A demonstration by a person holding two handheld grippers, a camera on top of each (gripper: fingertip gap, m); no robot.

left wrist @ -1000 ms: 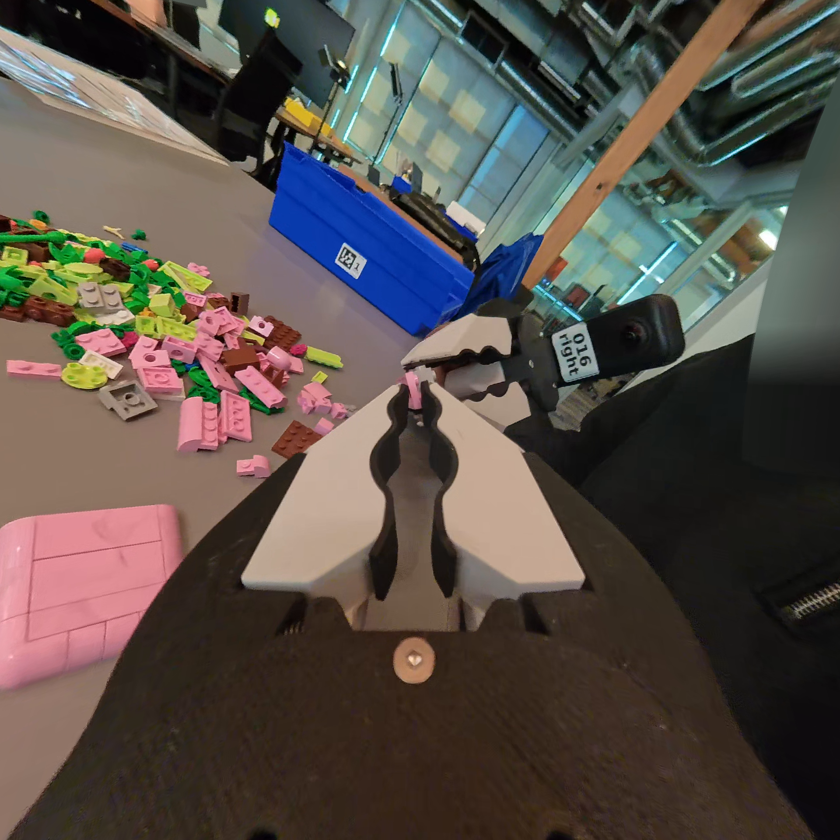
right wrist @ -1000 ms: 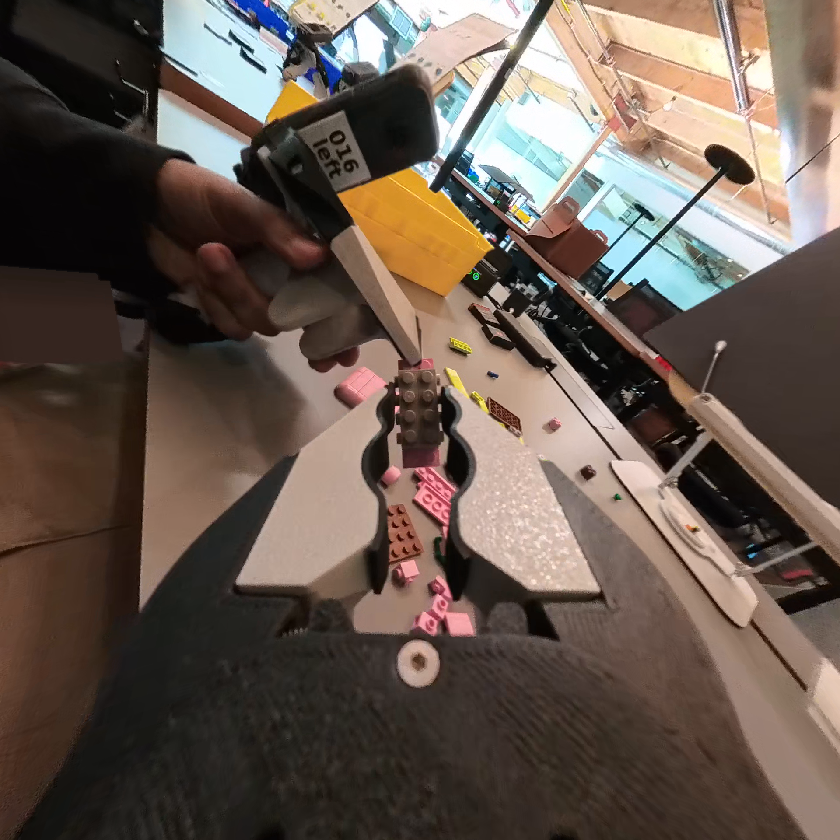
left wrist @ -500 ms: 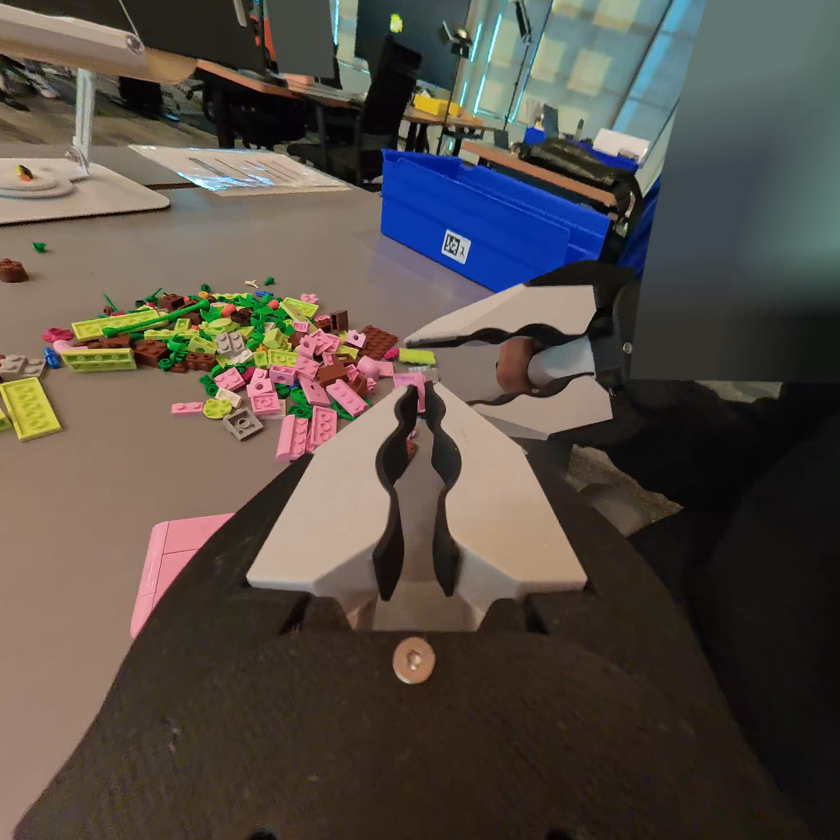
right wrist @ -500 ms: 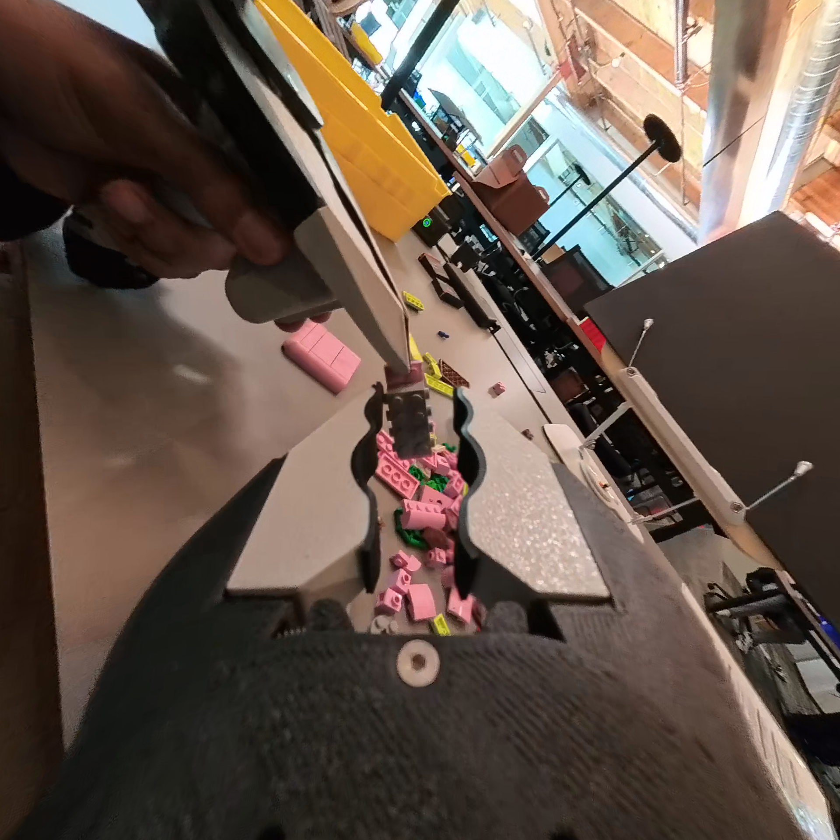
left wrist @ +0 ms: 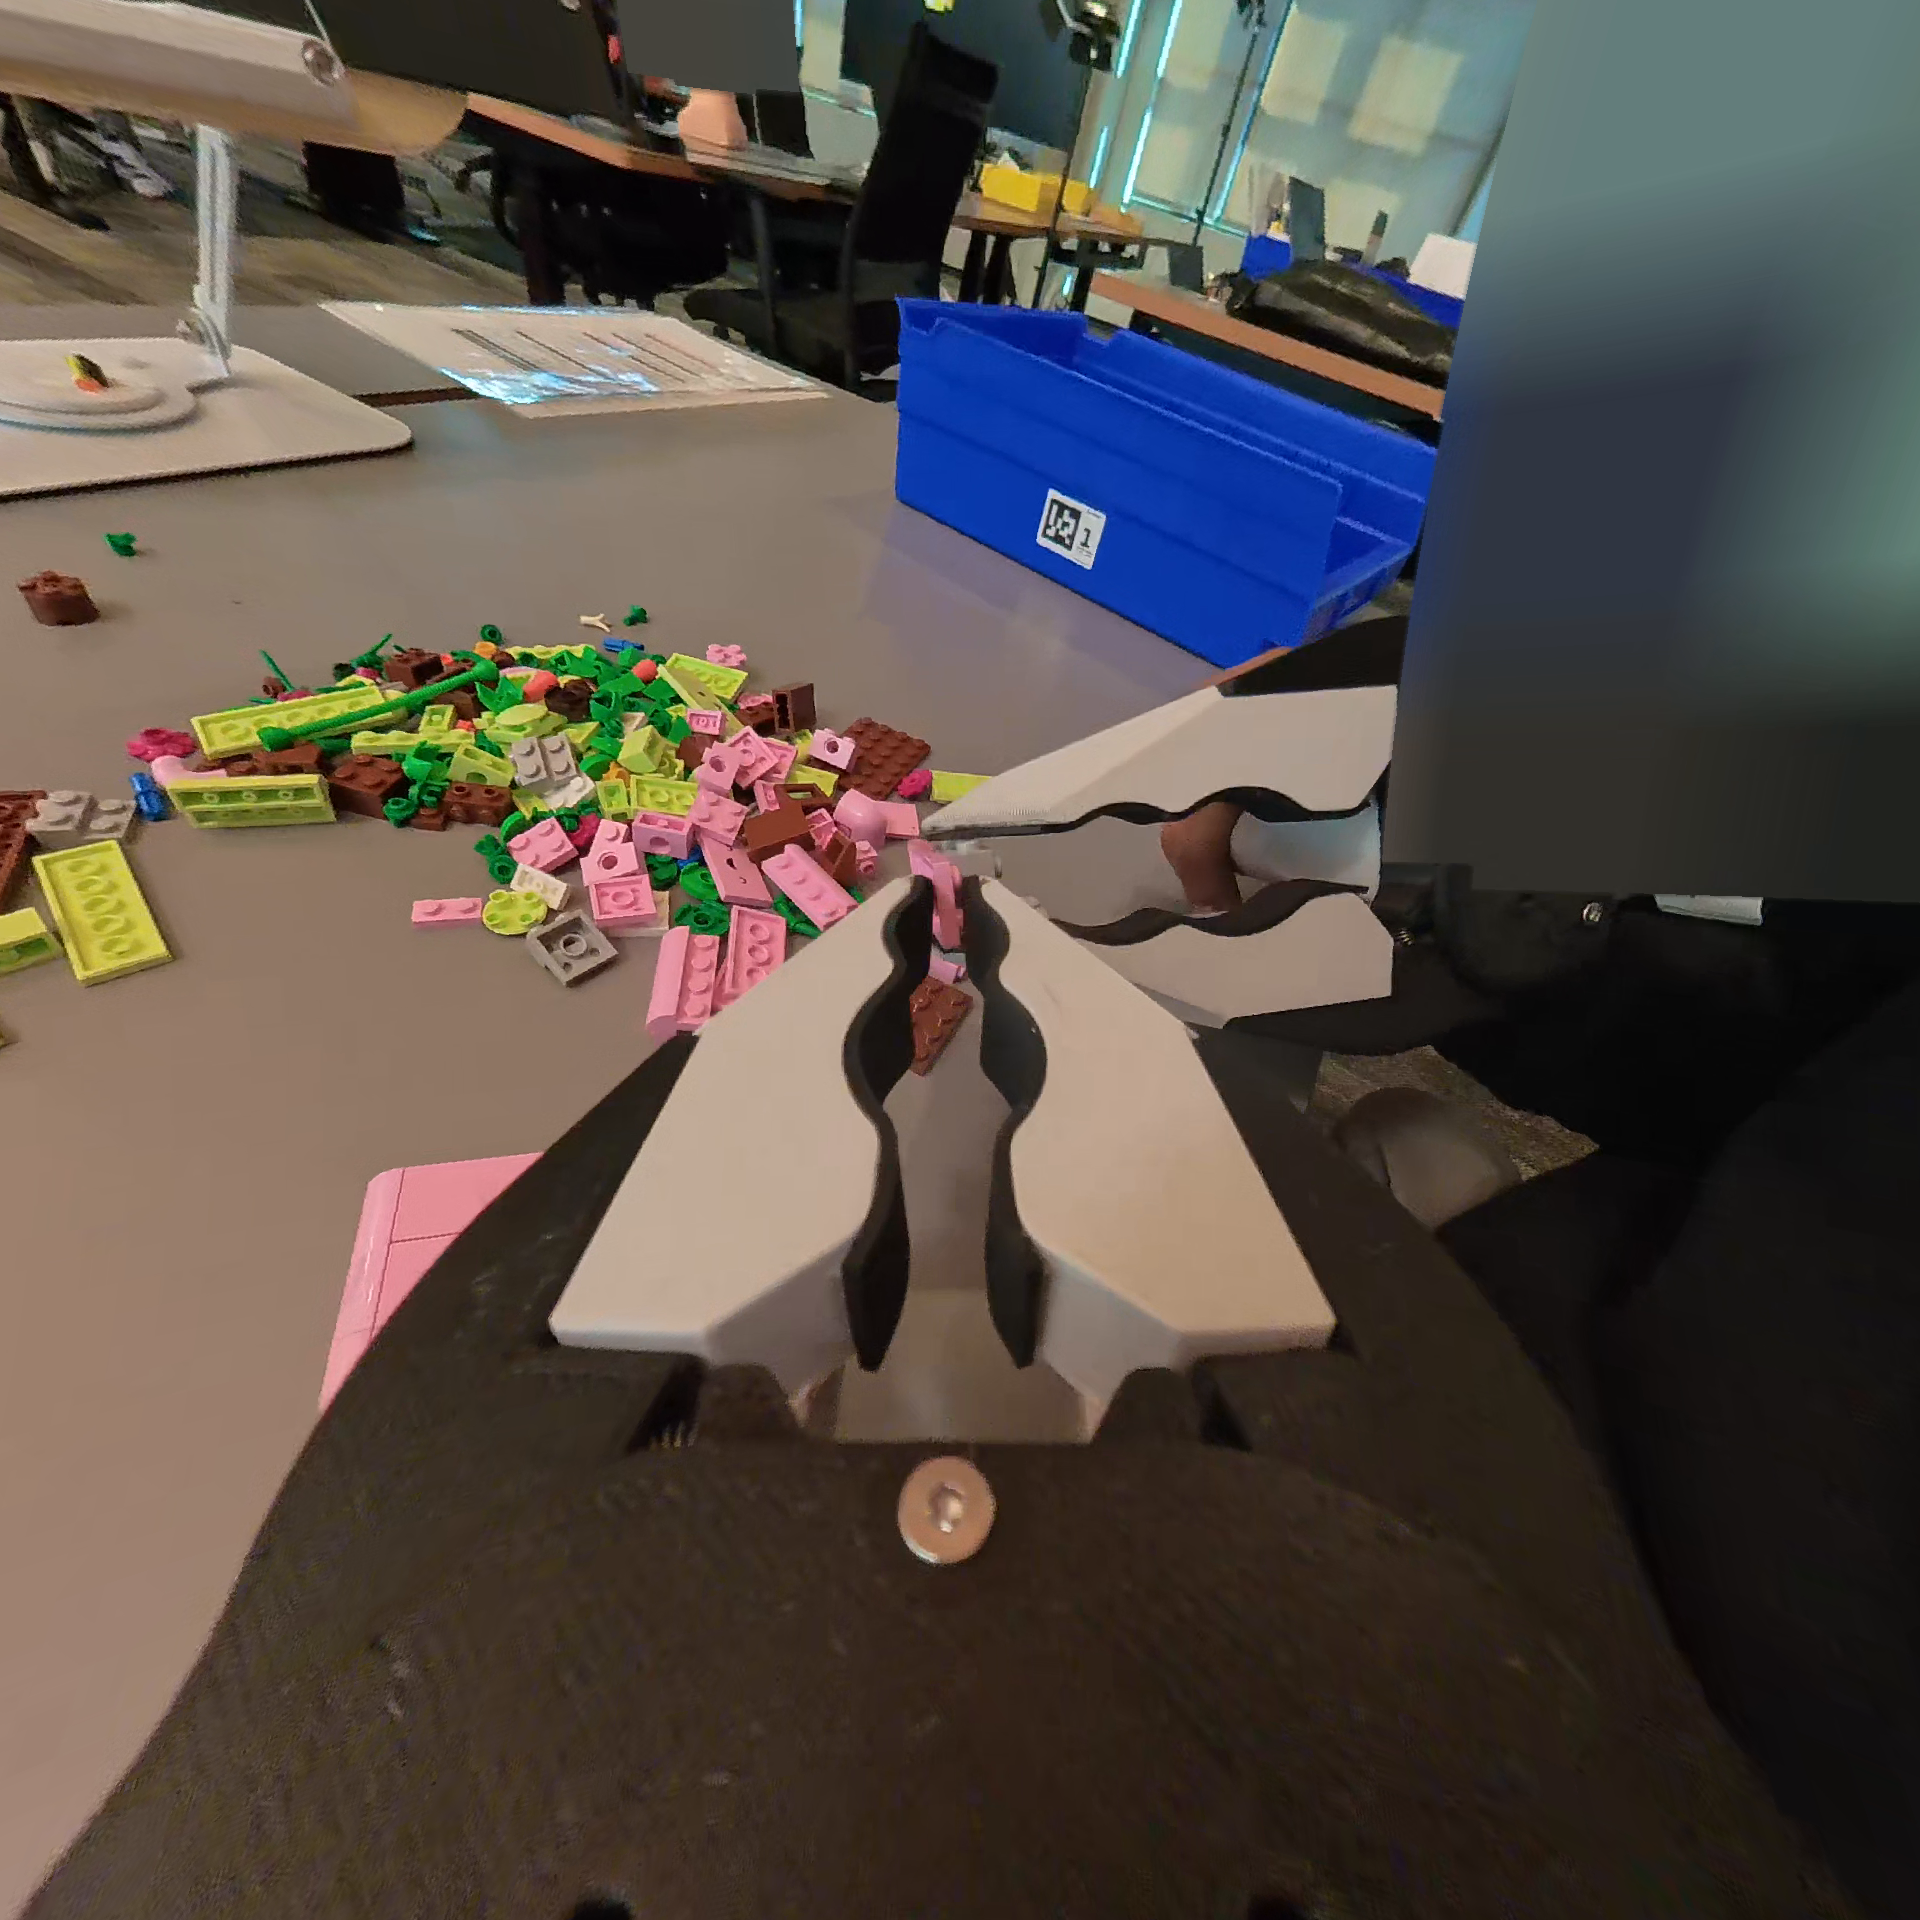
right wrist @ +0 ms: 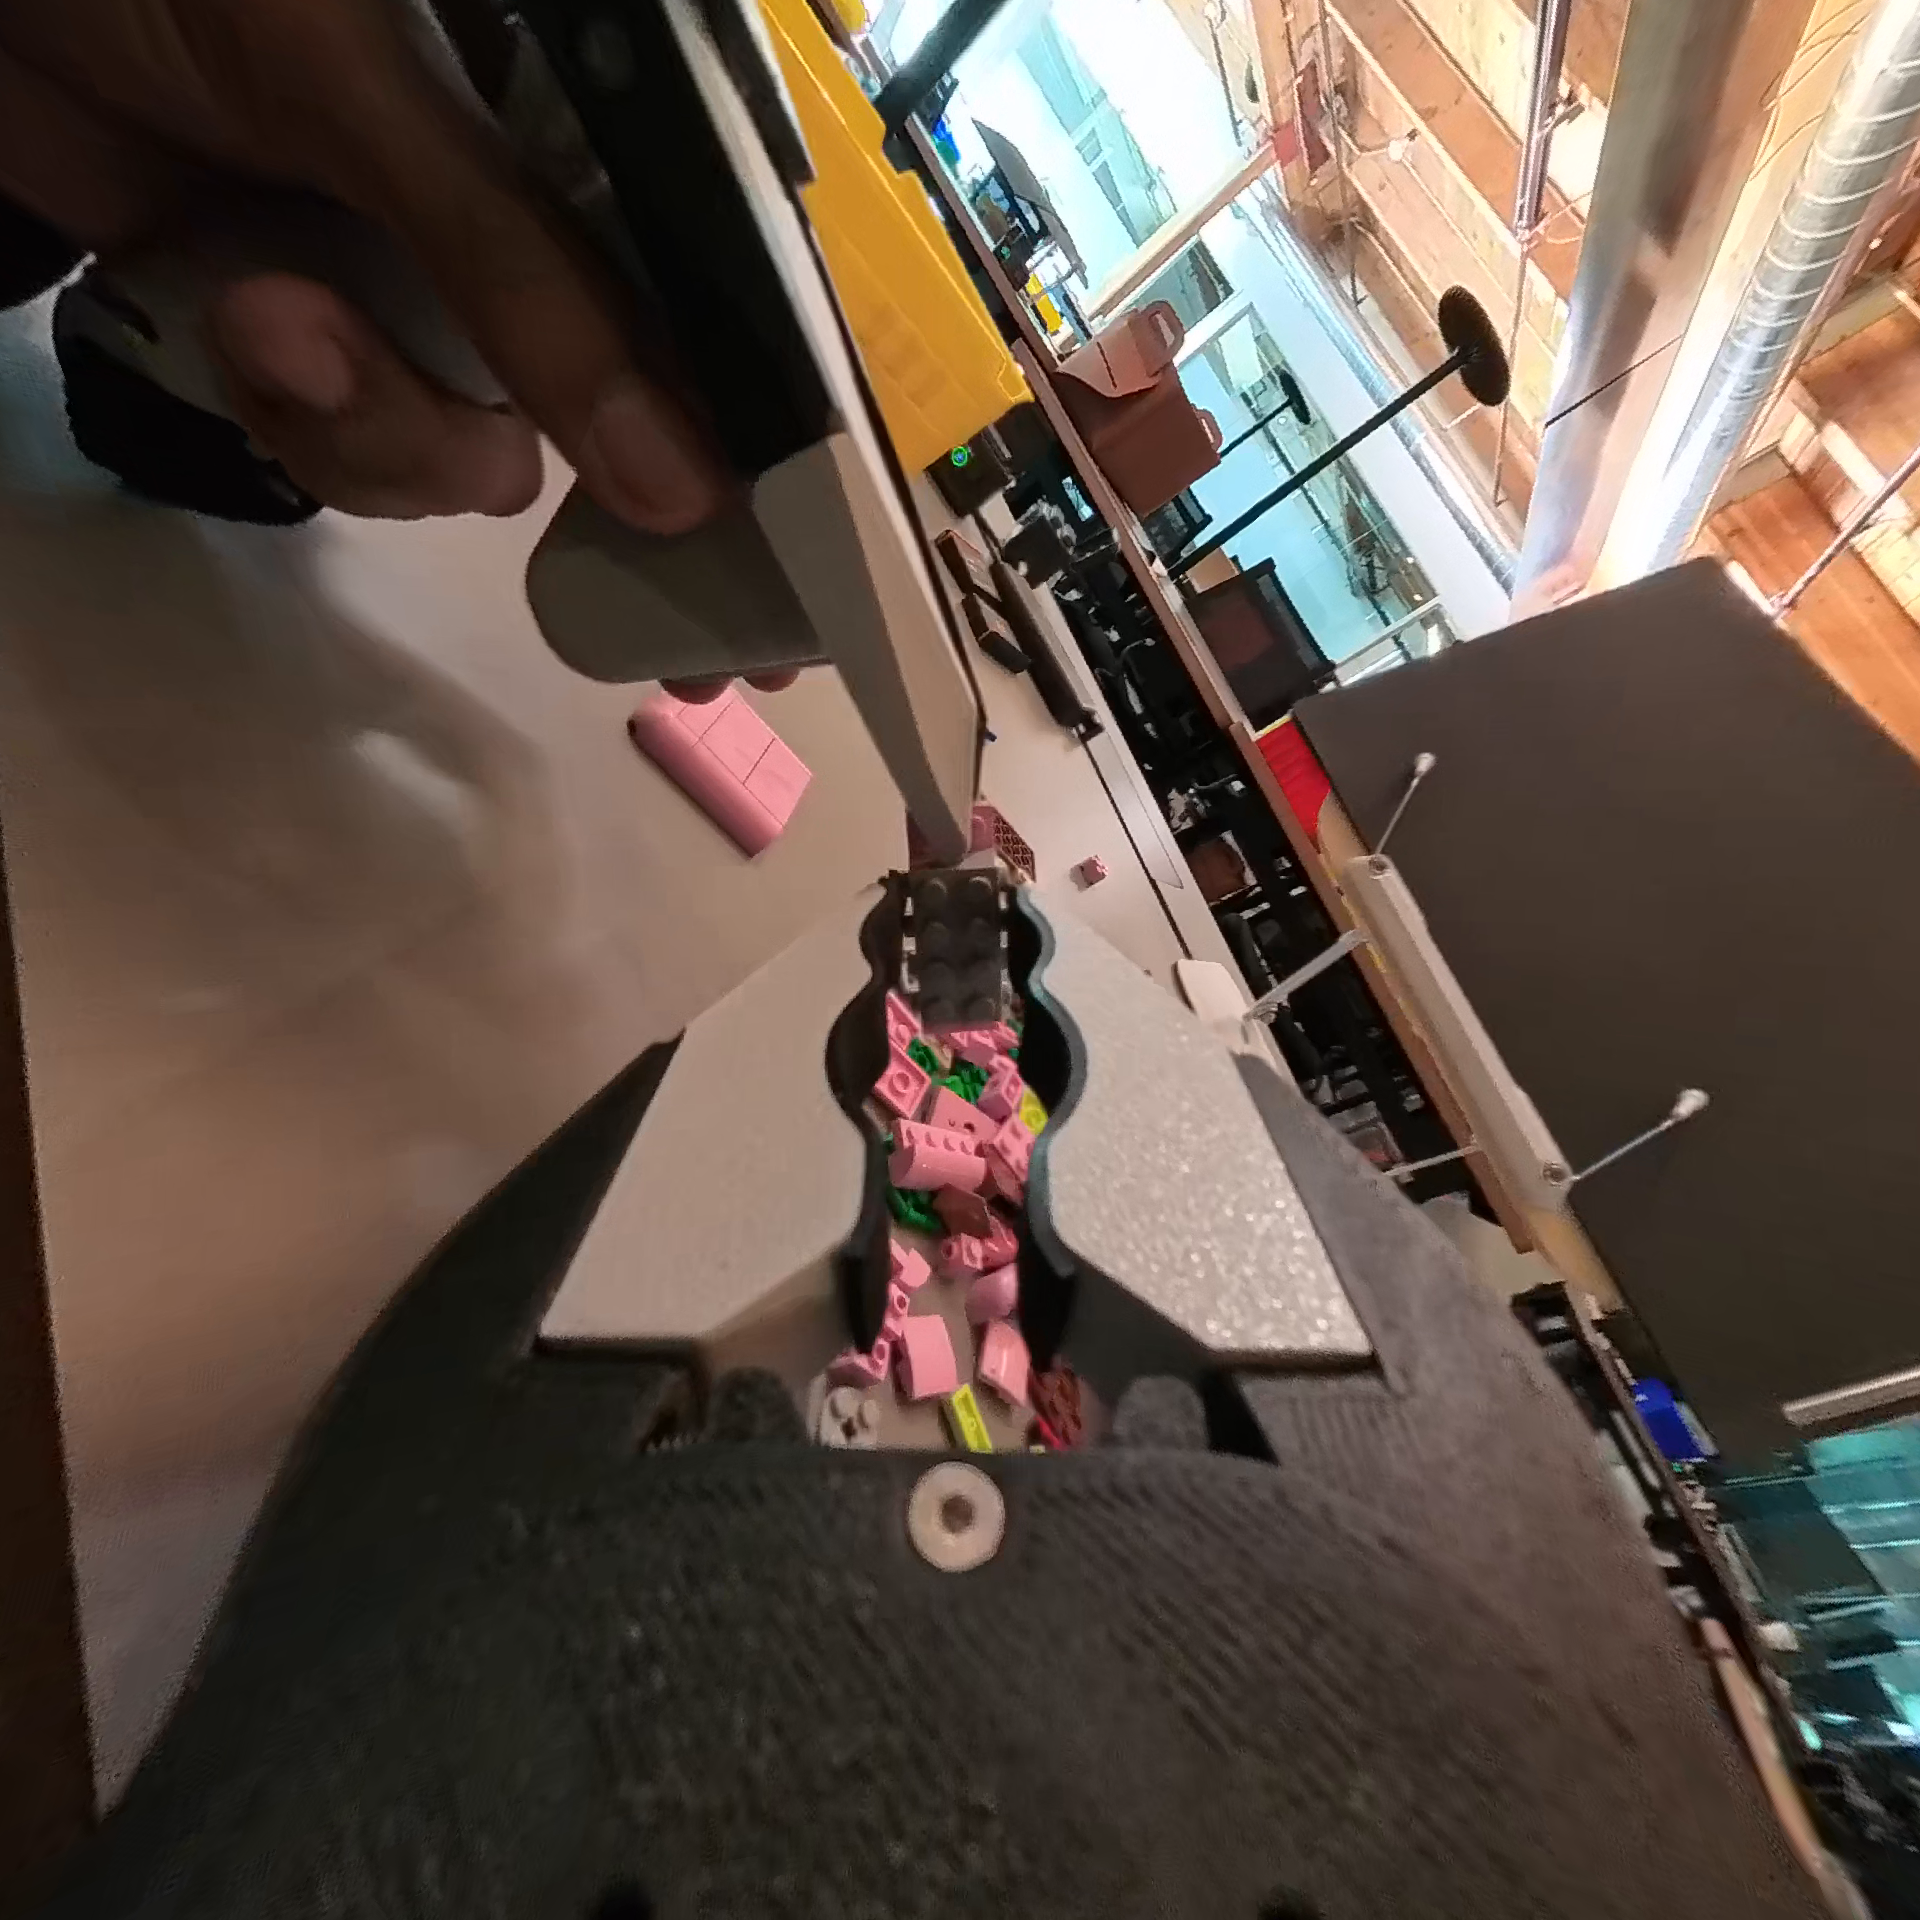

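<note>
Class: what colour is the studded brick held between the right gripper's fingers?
Dark grey brick; clearest in the right wrist view.

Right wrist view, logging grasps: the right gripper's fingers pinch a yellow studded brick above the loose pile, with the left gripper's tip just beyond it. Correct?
Not quite. The brick is dark grey, not yellow, as the right wrist view shows. The rest holds: the right gripper pinches it above the loose pile, with the left gripper just beyond.

A grey table (left wrist: 312, 1091) stands in an open workshop. Behind it are a black office chair (left wrist: 883, 187), wooden desks (left wrist: 1247, 343), tall windows (left wrist: 1320, 94), and overhead timber beams (right wrist: 1382, 104) and silver ducts (right wrist: 1787, 239).
</note>
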